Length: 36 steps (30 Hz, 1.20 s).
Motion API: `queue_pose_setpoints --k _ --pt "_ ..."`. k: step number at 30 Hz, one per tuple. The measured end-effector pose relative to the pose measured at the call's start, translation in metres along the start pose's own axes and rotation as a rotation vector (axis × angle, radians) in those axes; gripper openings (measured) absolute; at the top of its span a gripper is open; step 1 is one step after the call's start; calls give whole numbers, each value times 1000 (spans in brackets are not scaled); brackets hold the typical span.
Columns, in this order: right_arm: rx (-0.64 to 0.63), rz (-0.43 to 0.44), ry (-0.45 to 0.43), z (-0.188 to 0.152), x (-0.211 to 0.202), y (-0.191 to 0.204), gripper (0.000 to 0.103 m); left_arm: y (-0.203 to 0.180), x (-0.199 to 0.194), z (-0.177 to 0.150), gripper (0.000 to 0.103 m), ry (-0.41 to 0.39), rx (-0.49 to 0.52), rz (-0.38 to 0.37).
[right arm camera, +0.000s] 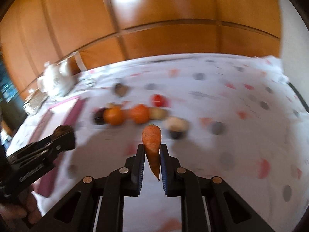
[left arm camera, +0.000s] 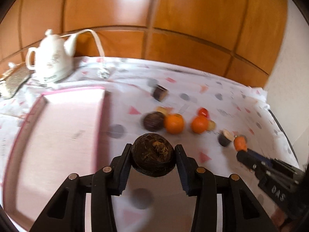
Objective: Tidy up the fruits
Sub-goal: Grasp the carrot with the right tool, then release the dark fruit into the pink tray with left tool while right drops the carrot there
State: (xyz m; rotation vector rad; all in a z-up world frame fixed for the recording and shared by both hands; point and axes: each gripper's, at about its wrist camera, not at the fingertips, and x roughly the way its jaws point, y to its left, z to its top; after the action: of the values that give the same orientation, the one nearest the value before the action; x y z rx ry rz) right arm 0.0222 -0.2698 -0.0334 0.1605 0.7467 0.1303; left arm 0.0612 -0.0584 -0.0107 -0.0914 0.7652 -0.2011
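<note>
Left claw [left arm camera: 153, 152] clenched on dark round fruit [left arm camera: 153, 154]; right claw [right arm camera: 152, 150] clenched on carrot [right arm camera: 152, 145], tip pointing back.

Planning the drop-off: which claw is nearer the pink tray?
Left. The left claw, clamping a dark round fruit, sits beside the pink tray; the right claw, holding a carrot, is farther off.
</note>
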Motion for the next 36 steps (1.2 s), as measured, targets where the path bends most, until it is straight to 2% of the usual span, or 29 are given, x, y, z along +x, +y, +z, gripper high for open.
queue_pose_setpoints --k 12,21,25,31,36 --pt "-224 272 91 21 28 132 15 104 -31 3 44 -47 -145 214" --pt "-173 374 148 21 57 195 16 169 -41 -10 45 -58 -290 338" --pt "-186 375 154 17 60 211 28 177 -49 -12 45 -71 -310 346" --pt "-199 339 140 6 53 205 28 167 -50 -13 45 -74 -303 305" --pt "-140 270 106 4 46 173 28 143 -48 -11 45 -72 -257 251"
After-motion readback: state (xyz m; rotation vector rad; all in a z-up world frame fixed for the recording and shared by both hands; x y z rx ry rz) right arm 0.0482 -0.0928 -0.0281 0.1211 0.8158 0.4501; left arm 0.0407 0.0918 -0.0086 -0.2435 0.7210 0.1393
